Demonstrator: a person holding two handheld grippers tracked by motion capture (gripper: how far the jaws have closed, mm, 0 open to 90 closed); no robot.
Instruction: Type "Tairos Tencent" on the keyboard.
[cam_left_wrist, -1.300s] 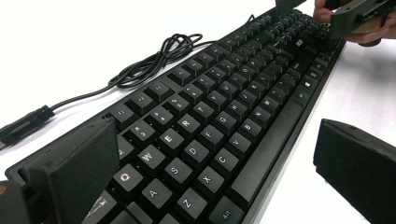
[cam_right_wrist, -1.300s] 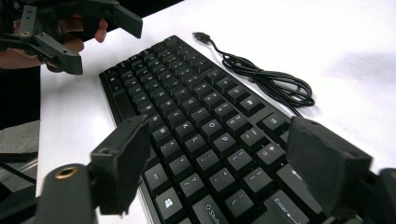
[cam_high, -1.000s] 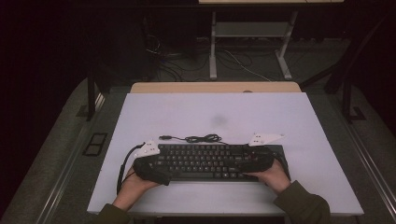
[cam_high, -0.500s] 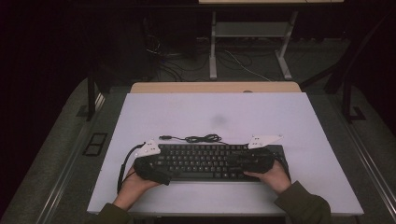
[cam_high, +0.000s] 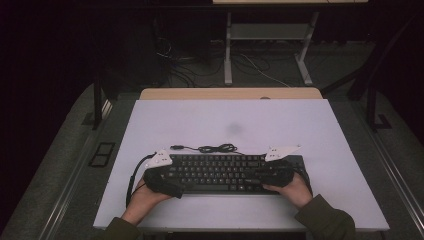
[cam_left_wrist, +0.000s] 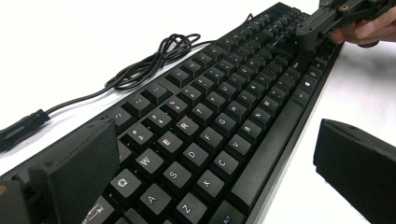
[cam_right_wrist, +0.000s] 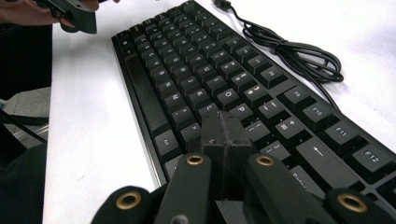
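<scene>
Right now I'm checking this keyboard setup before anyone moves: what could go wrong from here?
1. The left gripper stands open astride the keyboard at its left end; closing may press the near keys rather than grip the case.
2. The right gripper, its jaws just closed with nothing between them, sits over the keys at the right end and could push them down.
3. The loosely coiled cable lies behind the keyboard and may drag or snag if the keyboard slides.
</scene>
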